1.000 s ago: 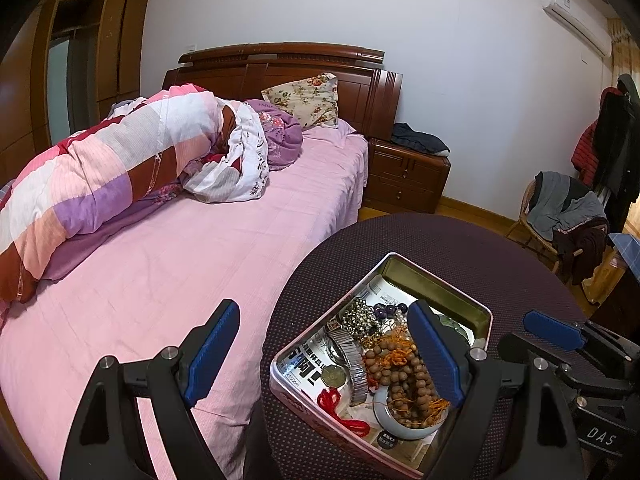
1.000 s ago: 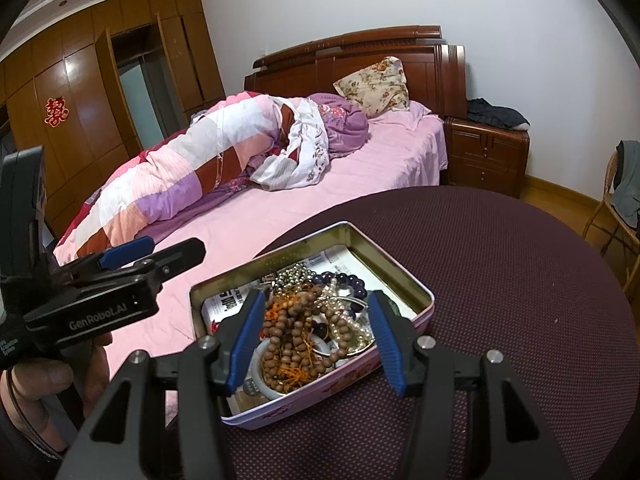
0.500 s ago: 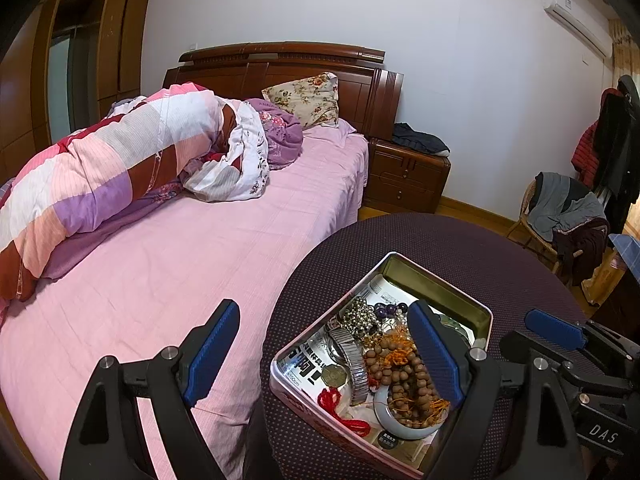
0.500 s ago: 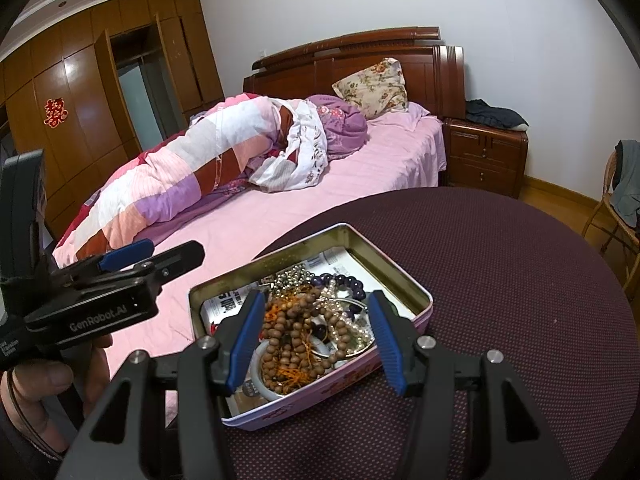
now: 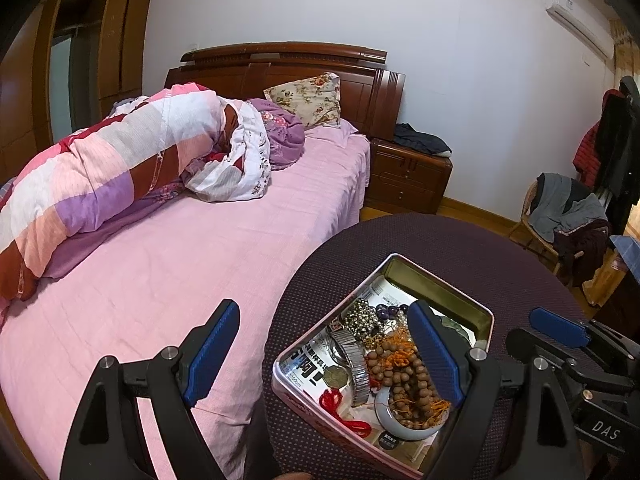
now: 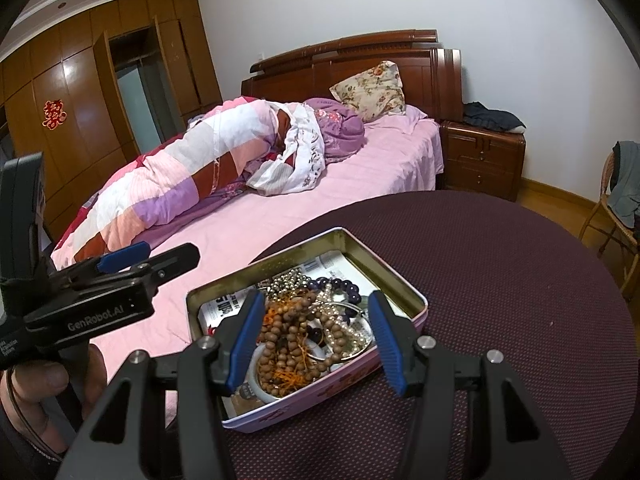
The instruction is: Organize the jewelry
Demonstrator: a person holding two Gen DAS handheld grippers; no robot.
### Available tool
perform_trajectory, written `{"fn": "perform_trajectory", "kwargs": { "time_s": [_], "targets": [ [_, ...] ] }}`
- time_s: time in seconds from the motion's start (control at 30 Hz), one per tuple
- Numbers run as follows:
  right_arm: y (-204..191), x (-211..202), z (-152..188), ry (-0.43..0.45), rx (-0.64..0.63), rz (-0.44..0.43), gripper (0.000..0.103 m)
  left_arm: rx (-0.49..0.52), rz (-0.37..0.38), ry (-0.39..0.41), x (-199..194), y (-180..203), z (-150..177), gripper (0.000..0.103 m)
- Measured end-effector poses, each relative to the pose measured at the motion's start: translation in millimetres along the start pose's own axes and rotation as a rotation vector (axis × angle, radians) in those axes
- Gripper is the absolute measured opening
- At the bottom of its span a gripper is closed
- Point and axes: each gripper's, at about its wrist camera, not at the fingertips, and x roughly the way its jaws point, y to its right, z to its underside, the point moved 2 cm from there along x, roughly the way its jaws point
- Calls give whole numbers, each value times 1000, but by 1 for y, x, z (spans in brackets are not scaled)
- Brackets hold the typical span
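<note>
A pink metal tin [image 5: 460,295] [image 6: 404,295] sits on the round dark-purple table, lined with newspaper and full of tangled jewelry. Brown wooden beads [image 5: 404,380] [image 6: 286,336] with orange threads lie over a white bangle [image 5: 386,412]. A silver watch band [image 5: 356,364], a red cord [image 5: 340,404], silver beads [image 5: 362,320] and dark purple beads [image 6: 340,284] lie beside them. My left gripper [image 5: 324,352] is open and empty above the tin's left edge. My right gripper [image 6: 316,340] is open and empty just above the tin's near side.
The table [image 6: 500,264] stands against a bed with a pink sheet [image 5: 180,256] and a rolled quilt [image 5: 100,176]. A wooden nightstand [image 5: 408,176] and a chair with clothes [image 5: 568,216] stand behind.
</note>
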Motion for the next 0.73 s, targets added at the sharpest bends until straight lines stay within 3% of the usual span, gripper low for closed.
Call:
{"fn": "perform_trajectory", "kwargs": {
  "time_s": [0.53,0.73],
  "targets": [
    [0,0,1,1,0,3,57,23,-86,-14,6,-1,-1,86],
    [4,0,0,1,5,11,61,44,-59,-12,5,3,0,86]
  ]
}}
